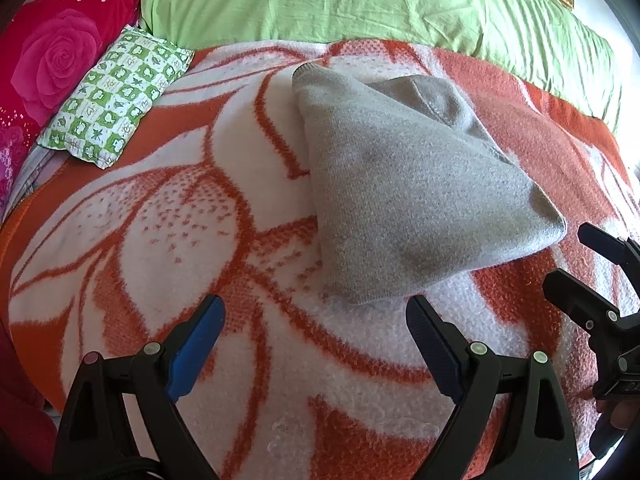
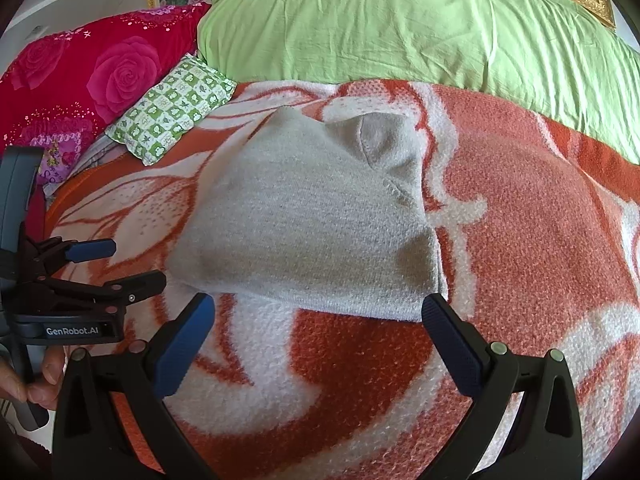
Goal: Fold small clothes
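- Grey knit garment [image 1: 404, 184] lies on orange-white blanket [image 1: 160, 220], centre-right of left wrist view; in right wrist view it sits mid-frame, slightly left [image 2: 312, 224].
- Looks already doubled over: rough wedge shape, thick edge toward the cameras, a ribbed end poking out at upper left of the pile. Prob. a small sweater or similar, can't tell exactly.
- Left gripper [image 1: 316, 316]: spread wide, nothing betw. the blue pads, hovering over bare blanket just below the garment's near edge. Not touching cloth.
- Right gripper [image 2: 320, 312]: also spread, empty; tips sit right at the near hem, left tip by the lower left corner, right tip by the lower right corner. Whether the pads touch the fabric is unclear.
- Each tool shows in the other's view: right one at right edge of left view [image 1: 600, 280], left one at left edge of right view [image 2: 100, 264], w/ a hand [image 2: 36, 380] on its handle.
- Why so: both tools parked near the edge, jaws apart, suits either lining up for one more fold or having just let go – my guess only.
- Green checked small pillow [image 1: 116, 96], pink rose pillow [image 1: 60, 60] and green duvet [image 1: 360, 0] sit at top/upper left, well apart from the garment, so fold area is free.
- Thick soft knit on fuzzy blanket: likely to drag or spring open if pinched shallow.
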A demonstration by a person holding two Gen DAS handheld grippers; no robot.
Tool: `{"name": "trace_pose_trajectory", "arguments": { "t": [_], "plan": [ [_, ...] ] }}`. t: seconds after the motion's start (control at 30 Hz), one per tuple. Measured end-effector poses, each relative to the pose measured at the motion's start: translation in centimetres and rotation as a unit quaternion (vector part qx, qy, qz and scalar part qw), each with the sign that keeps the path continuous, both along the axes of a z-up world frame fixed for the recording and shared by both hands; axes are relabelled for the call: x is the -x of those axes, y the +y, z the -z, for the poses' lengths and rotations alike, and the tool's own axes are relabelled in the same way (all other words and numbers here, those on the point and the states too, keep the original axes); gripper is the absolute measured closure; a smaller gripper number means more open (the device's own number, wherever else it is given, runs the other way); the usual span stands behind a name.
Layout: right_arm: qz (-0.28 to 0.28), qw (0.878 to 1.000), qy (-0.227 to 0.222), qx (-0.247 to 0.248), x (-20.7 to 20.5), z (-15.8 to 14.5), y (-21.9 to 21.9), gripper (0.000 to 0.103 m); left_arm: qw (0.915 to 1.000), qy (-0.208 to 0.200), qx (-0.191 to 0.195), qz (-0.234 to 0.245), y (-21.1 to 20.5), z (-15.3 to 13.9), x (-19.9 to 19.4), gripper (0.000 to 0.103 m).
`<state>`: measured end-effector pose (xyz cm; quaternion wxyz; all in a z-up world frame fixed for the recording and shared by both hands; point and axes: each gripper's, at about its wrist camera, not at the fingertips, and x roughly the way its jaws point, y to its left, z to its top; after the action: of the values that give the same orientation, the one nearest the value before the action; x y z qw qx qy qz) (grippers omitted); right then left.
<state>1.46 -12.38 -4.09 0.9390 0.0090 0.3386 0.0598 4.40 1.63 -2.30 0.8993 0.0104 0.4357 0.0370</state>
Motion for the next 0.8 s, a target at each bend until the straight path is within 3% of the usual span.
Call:
{"name": "trace_pose_trajectory", "arguments": {
  "t": [0.8],
  "plan": [
    [0.003,1.000,0.000,0.000,-0.23,-0.09,-0.08,0.000,0.9999,0.002,-0.002,0.012,0.34,0.03,-0.58,0.011]
  ]
}}
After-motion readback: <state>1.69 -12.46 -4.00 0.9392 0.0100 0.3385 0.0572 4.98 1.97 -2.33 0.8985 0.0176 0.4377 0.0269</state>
